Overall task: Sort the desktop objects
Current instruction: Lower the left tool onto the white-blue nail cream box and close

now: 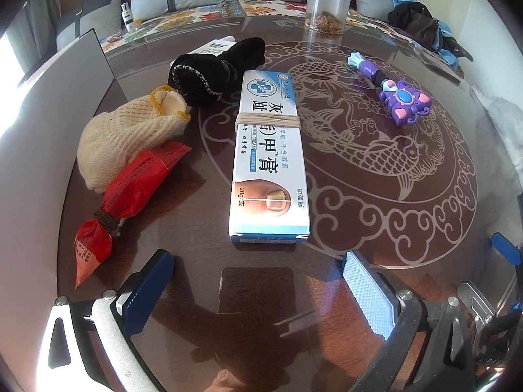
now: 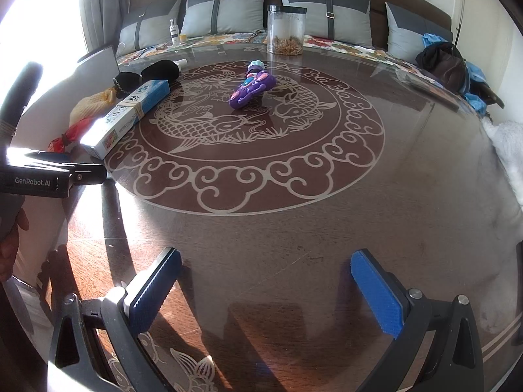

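Left tongs point(image 1: 258, 281) gape wide and empty, box point(image 1: 269, 156) dead ahead at 12 o'clock, long axis pointing straight at them; right tongs point(image 2: 266, 285) wide too, toy point(image 2: 251, 89) well off at 12

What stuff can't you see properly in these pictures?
- White item, left wrist view: mostly hidden behind the black sock.
- Cream sock and red packet, right wrist view: partly hidden behind the nail cream box and washed out by glare.
- Contents of the clear jar, both views: too small to identify.
- Small bottle label, both views: too small to read.
- Right claw, left wrist view: cut off by the edge.
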The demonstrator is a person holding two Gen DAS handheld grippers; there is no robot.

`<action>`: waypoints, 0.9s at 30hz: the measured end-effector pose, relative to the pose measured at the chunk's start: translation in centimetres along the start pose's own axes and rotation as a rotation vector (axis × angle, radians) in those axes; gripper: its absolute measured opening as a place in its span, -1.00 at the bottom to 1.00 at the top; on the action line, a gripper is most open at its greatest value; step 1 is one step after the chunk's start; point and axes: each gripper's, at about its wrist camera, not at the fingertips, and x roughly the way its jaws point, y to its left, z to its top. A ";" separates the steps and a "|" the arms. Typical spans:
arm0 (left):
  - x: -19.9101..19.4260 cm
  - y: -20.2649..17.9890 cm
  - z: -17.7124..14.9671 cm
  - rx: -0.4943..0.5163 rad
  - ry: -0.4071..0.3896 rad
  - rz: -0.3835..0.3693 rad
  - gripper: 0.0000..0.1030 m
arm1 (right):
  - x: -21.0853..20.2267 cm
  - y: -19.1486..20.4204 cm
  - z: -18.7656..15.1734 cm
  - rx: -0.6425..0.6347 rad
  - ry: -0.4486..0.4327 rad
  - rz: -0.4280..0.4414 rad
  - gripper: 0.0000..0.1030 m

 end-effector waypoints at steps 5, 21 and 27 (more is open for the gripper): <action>0.6 0.0 1.1 -0.005 0.001 0.002 1.00 | 0.0 0.0 0.1 0.000 0.001 0.000 1.00; 2.7 -0.6 5.7 -0.055 -0.031 0.027 1.00 | 0.0 0.0 0.1 -0.001 0.001 0.000 1.00; 3.2 -0.8 6.4 -0.068 -0.050 0.036 1.00 | 0.1 0.1 0.2 0.000 0.001 -0.001 1.00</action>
